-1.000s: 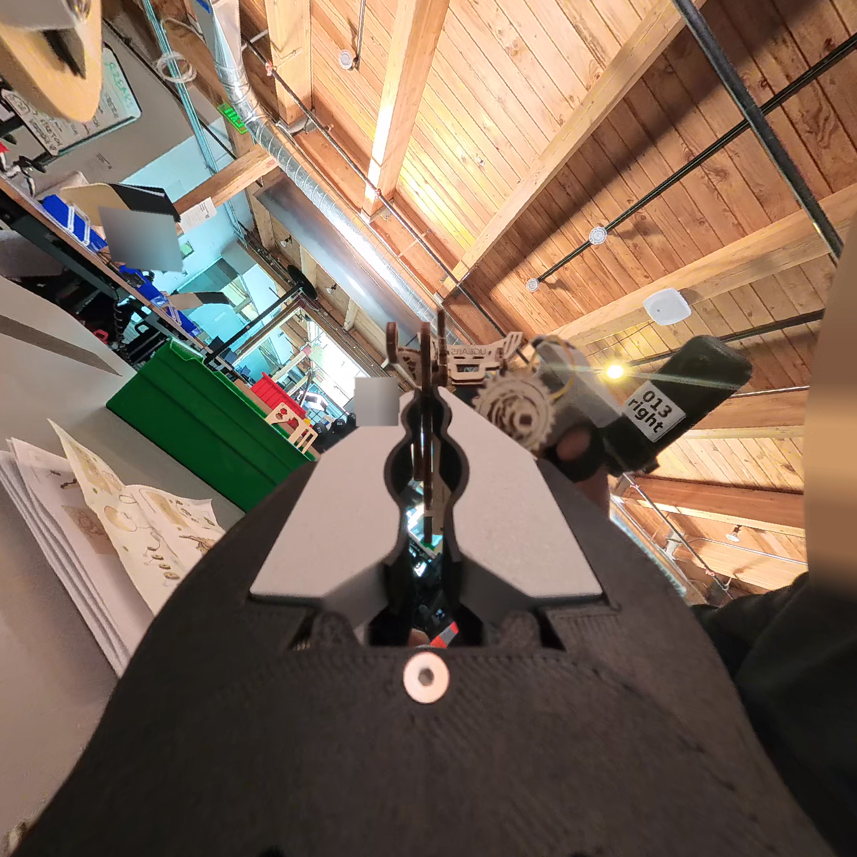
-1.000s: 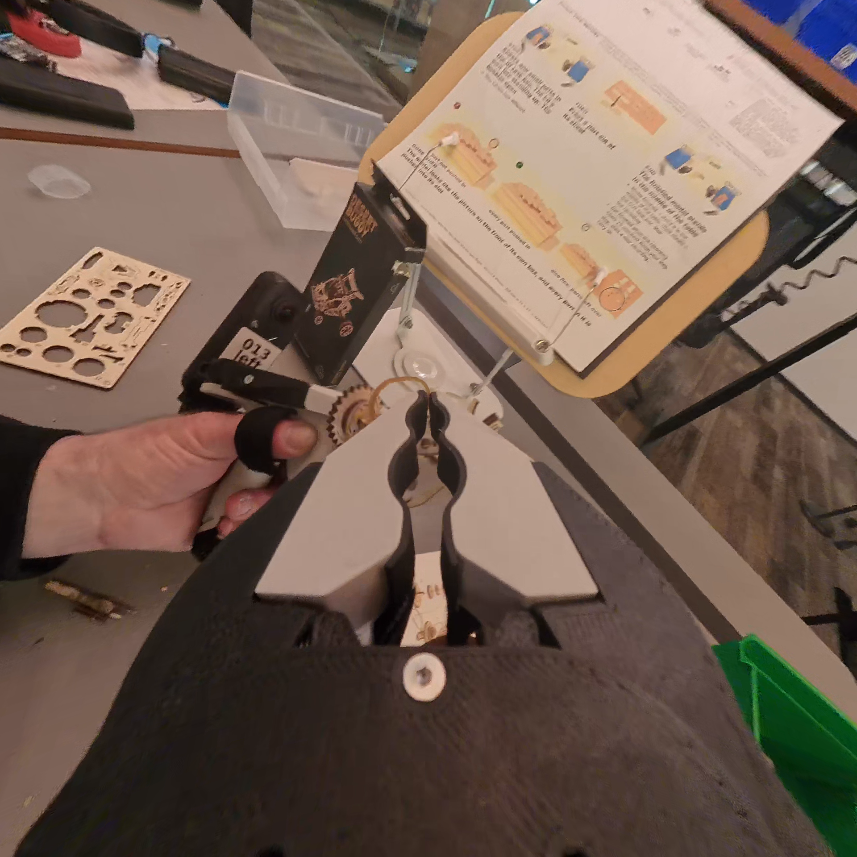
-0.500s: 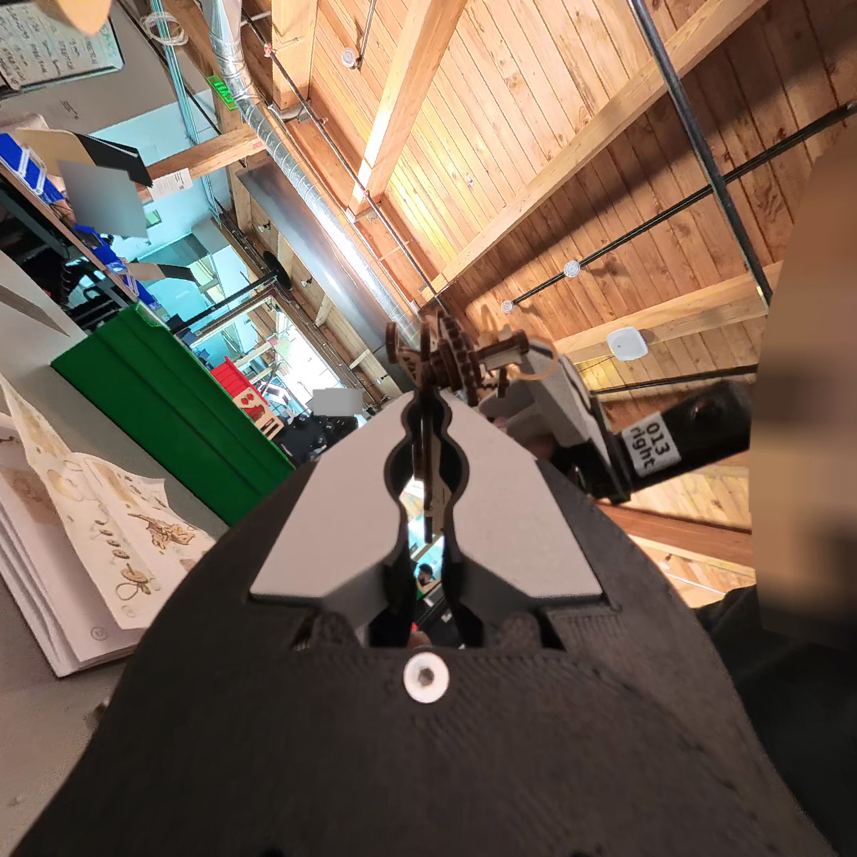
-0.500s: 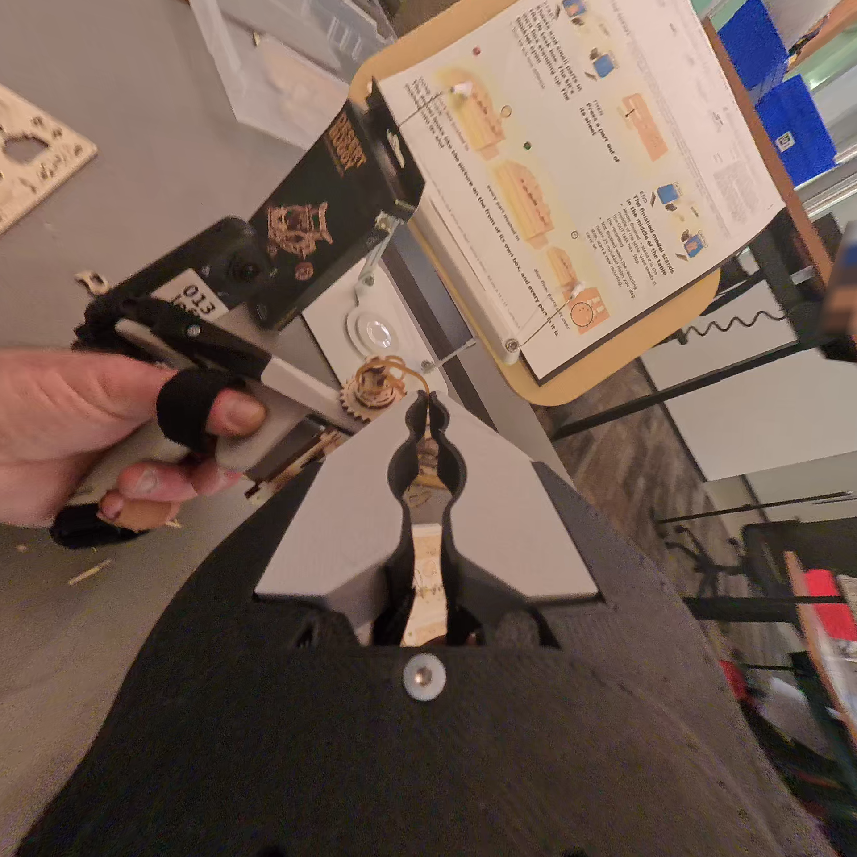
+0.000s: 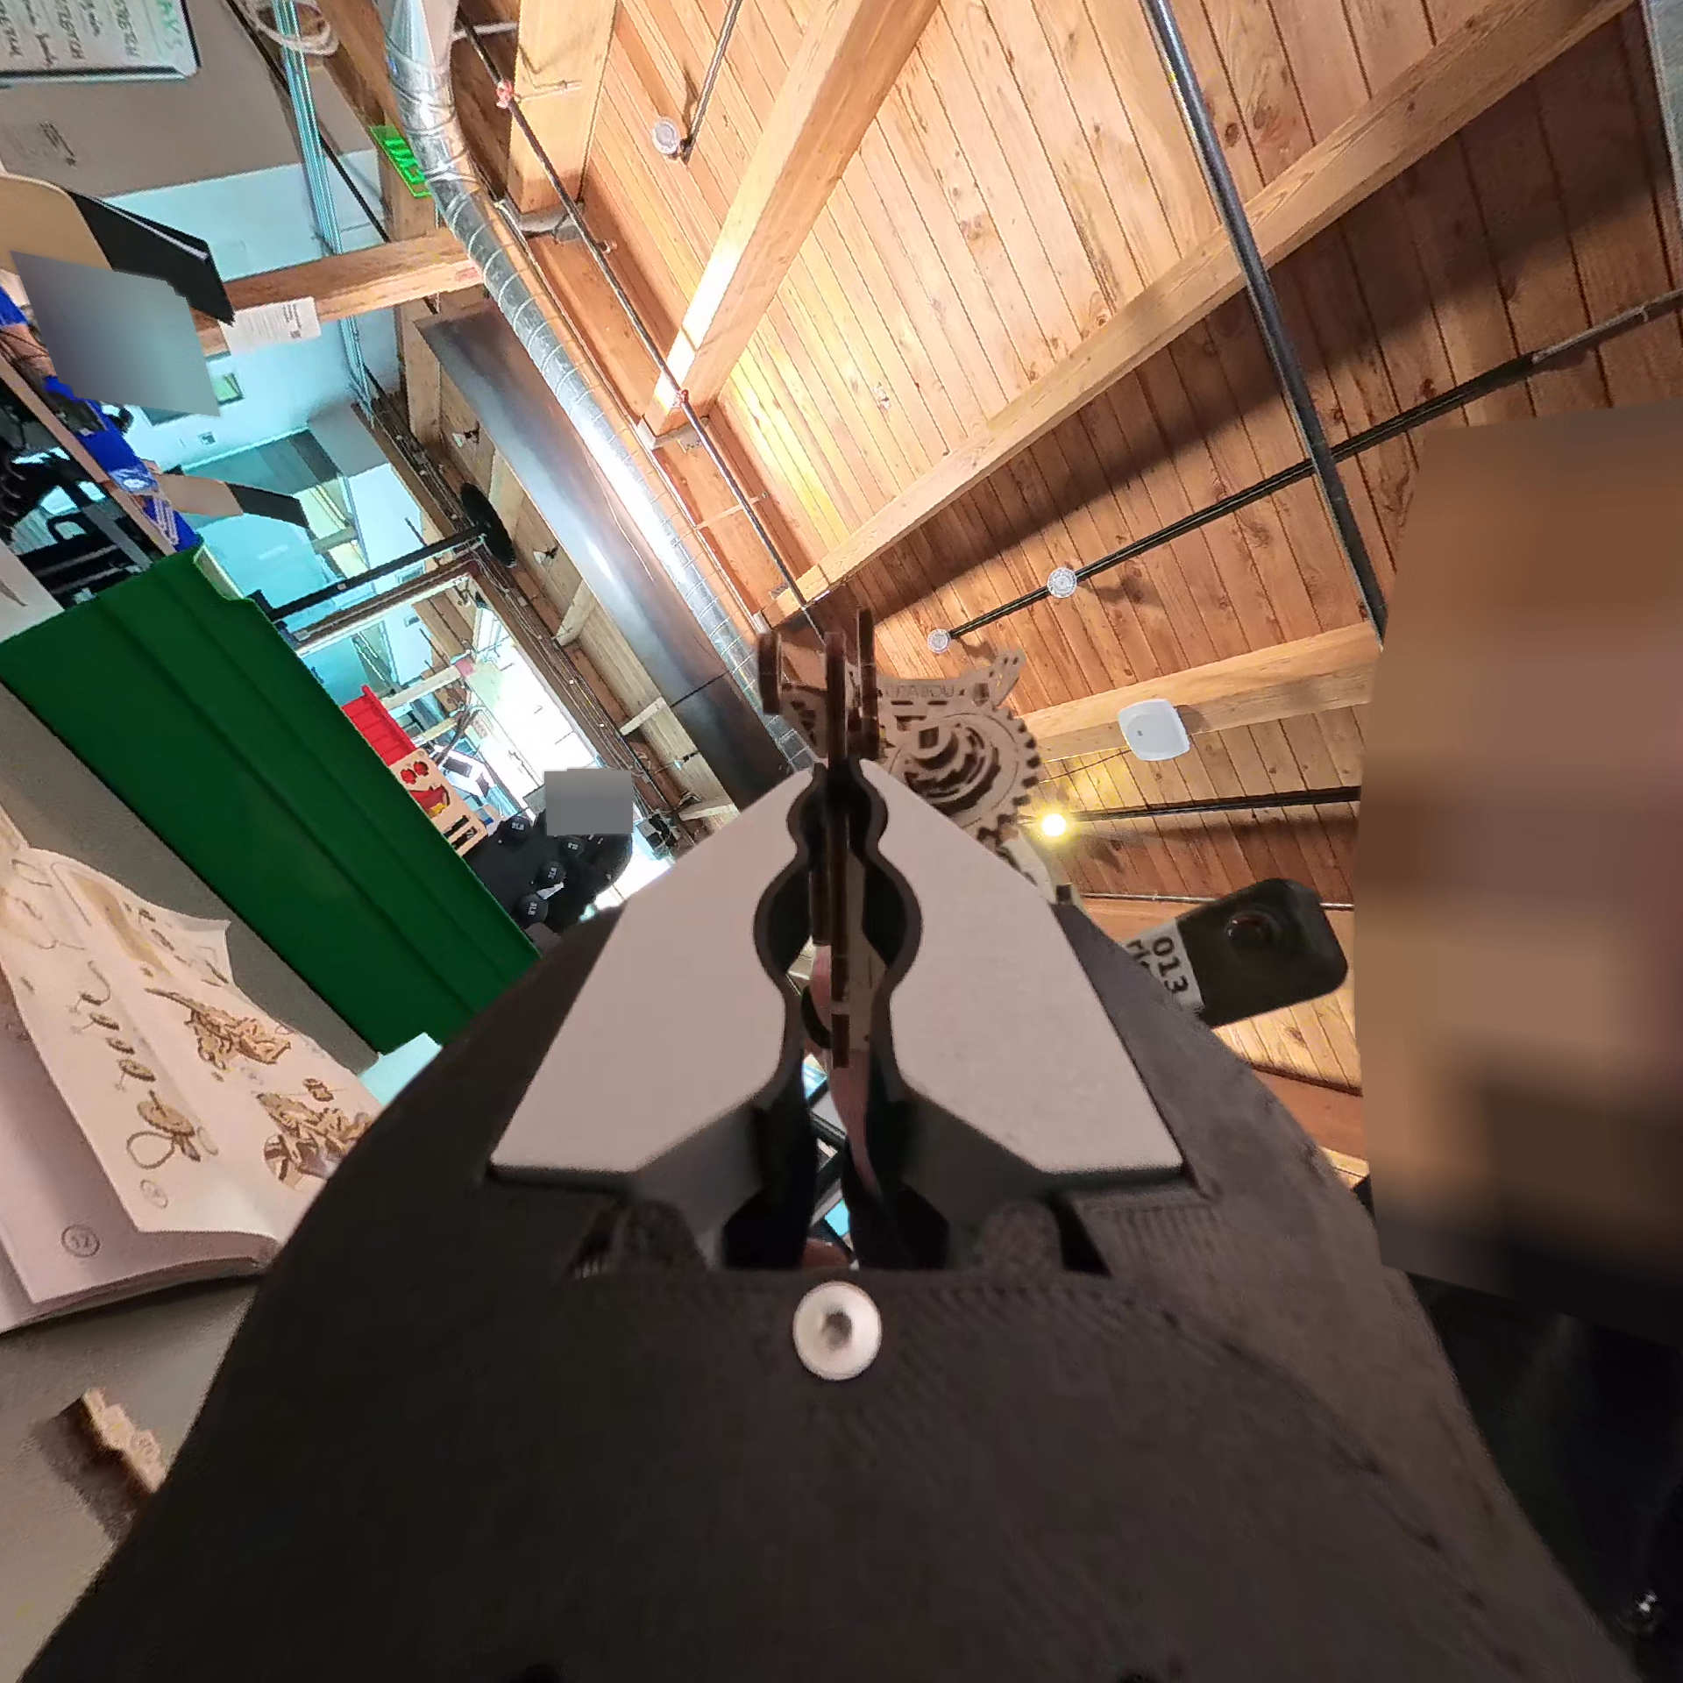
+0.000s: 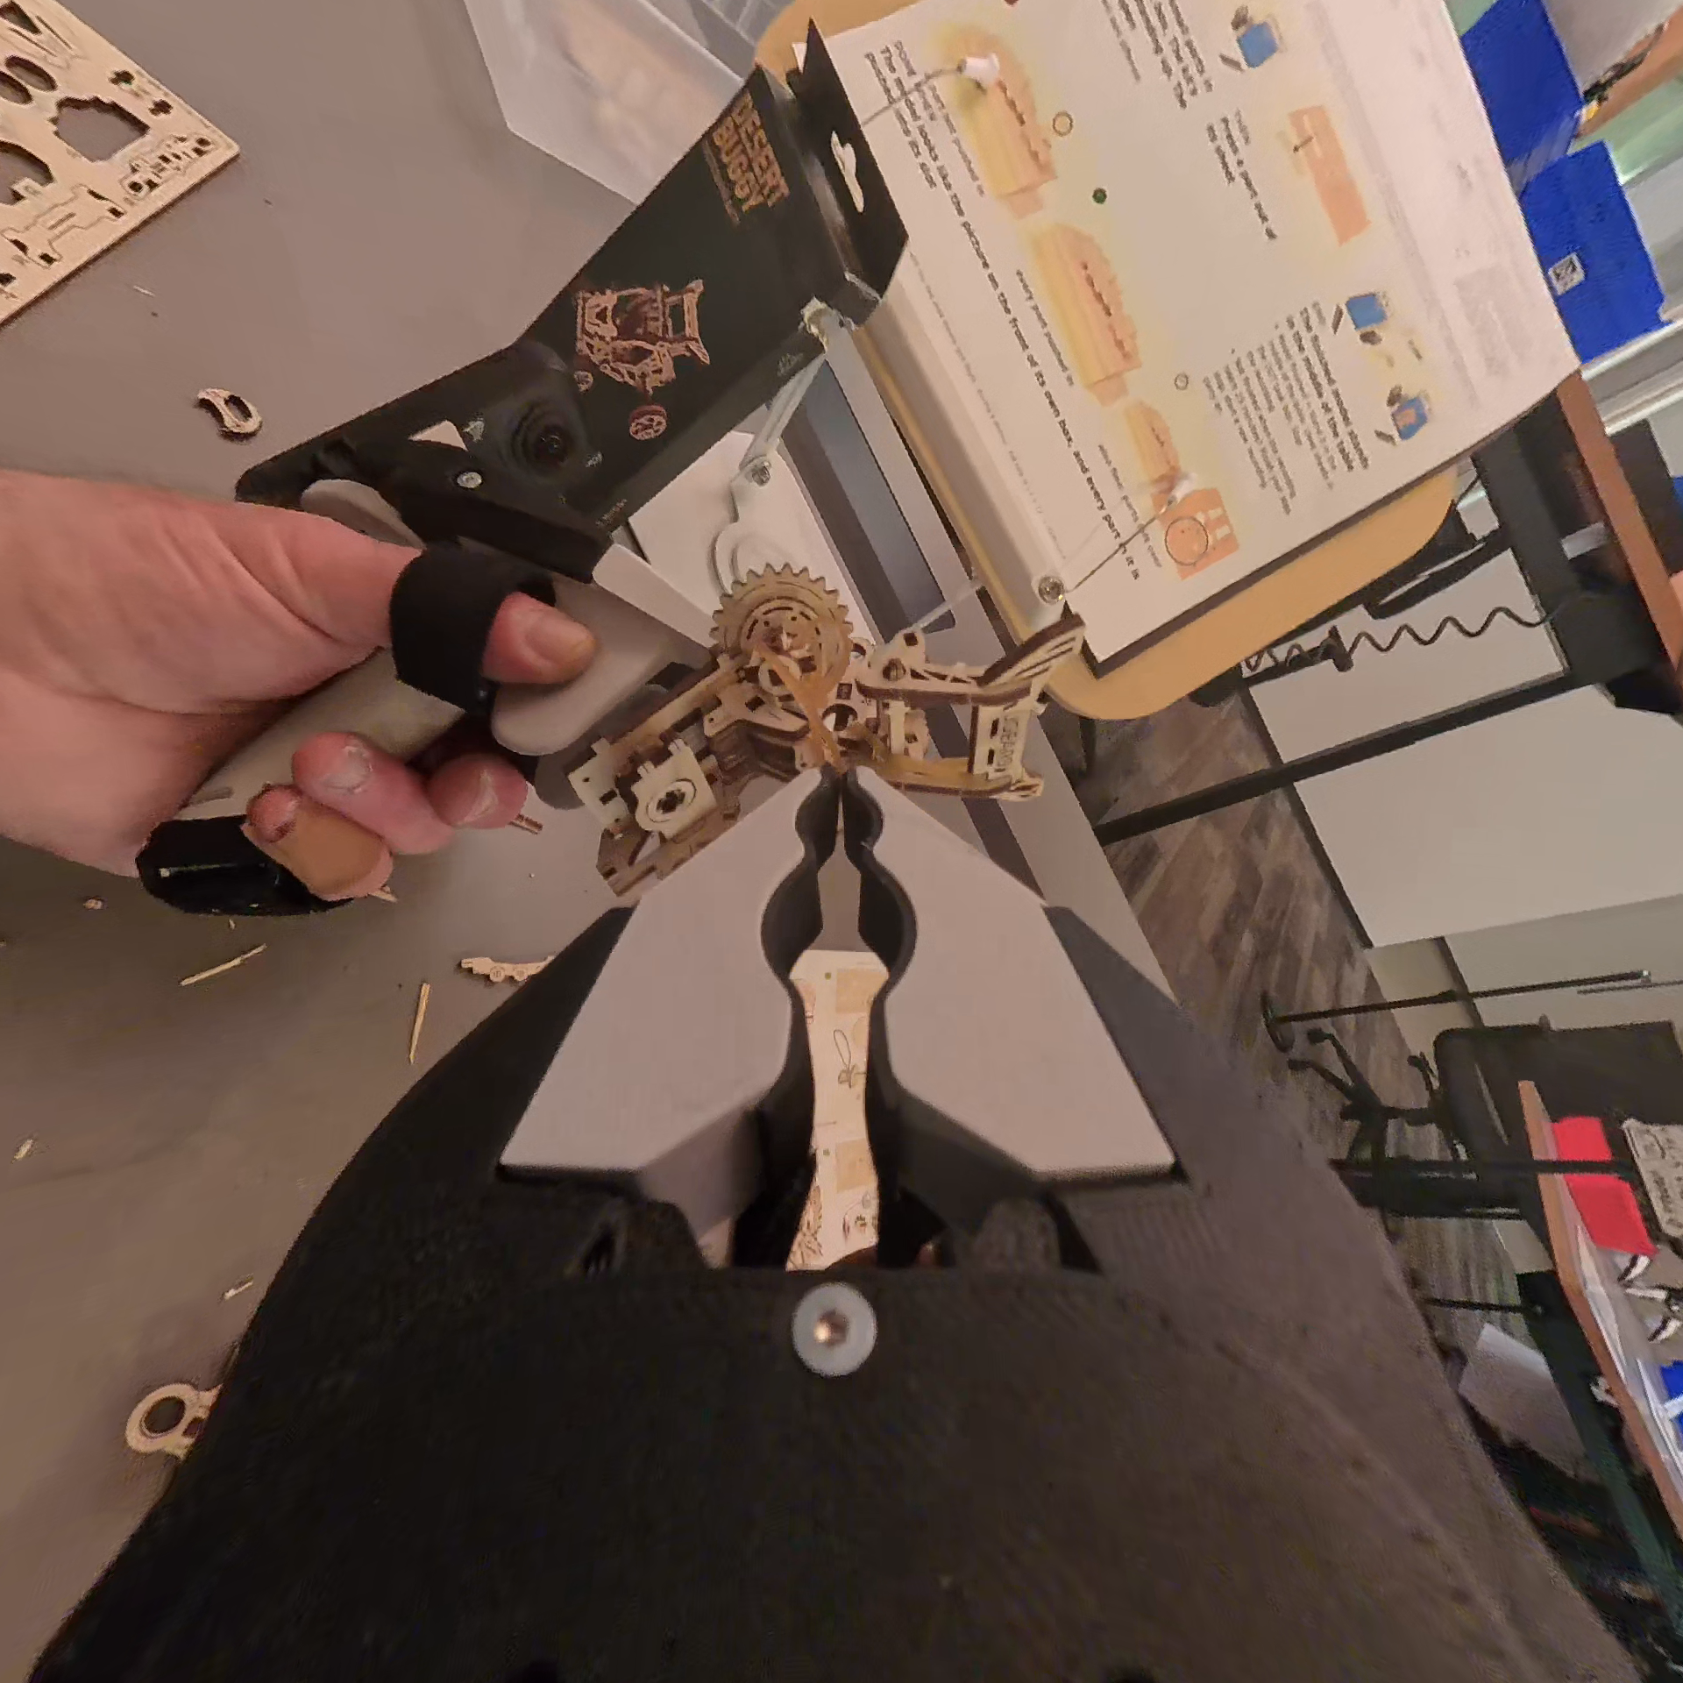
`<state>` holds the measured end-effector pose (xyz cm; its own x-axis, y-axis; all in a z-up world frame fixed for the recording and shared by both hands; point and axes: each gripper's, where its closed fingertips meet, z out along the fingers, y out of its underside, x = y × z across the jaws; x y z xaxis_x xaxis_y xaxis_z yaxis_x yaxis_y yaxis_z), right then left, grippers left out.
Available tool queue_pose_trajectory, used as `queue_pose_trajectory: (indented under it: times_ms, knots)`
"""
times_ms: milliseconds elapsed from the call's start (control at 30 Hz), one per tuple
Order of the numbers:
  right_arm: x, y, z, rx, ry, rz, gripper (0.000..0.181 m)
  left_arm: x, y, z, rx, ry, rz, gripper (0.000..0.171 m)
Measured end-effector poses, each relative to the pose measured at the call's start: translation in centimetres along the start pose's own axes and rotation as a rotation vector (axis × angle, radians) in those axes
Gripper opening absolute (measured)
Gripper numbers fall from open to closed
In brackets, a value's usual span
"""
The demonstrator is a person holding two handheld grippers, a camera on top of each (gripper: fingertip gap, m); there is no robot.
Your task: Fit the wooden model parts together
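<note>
My left gripper (image 5: 838, 774) is shut on the partly built wooden model (image 5: 833, 692) and holds it up in the air, edge-on toward the ceiling. In the right wrist view the model (image 6: 774, 719) shows side-on, with a toothed gear (image 6: 788, 619) on top and a tan rubber band (image 6: 801, 692) running down from the gear. A hand (image 6: 182, 656) holds the left gripper (image 6: 601, 710) there. My right gripper (image 6: 838, 783) is right under the model, its tips pinched on the lower end of the rubber band.
A grey table (image 6: 273, 1047) carries a punched plywood sheet (image 6: 82, 182), loose wooden bits (image 6: 228, 414), a black package (image 6: 710, 300), a clear plastic box (image 6: 619, 82) and an instruction sheet on a stand (image 6: 1184, 228). A green bin (image 5: 228, 801) and an open booklet (image 5: 137, 1075) lie left. Some 4 cm of space lies between my two pairs of fingers.
The model has turned from edge-on to side-on before the right gripper and come closer to it. The rubber band, earlier a loose loop by the gear, now runs into the right tips.
</note>
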<state>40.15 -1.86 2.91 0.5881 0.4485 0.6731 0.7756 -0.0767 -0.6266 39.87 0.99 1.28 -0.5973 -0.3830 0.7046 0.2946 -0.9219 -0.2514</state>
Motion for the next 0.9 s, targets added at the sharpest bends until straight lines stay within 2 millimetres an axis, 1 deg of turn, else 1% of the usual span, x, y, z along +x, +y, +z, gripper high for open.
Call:
queue_pose_trajectory:
  times_ms: [133,200,333,567,700,800,900]
  knots:
    - [0.5,0.8,0.1,-0.015,0.011,0.048,0.0,0.0,0.3,0.1,-0.006,0.011,-0.014,0.0]
    - [0.7,0.9,0.1,-0.009,0.016,0.071,0.0,0.0,0.4,0.2,-0.012,0.012,-0.016,0.0]
    - [1.3,1.7,0.5,-0.047,0.048,0.105,0.0,0.0,0.7,0.3,-0.018,0.02,-0.027,0.0]
    - [0.2,2.1,0.6,-0.088,0.026,0.063,0.0,-0.1,0.5,0.2,0.0,0.023,-0.045,0.0]
    - [-0.2,1.9,0.4,-0.08,-0.016,0.152,0.0,0.1,0.3,0.1,0.009,0.03,-0.046,0.0]
    - [-0.3,2.3,0.3,-0.102,-0.015,0.155,0.0,0.2,0.2,0.1,0.015,0.032,-0.047,0.0]
    - [-1.1,2.4,0.3,-0.102,-0.046,0.191,0.0,0.2,0.1,0.0,0.019,0.027,-0.043,0.0]
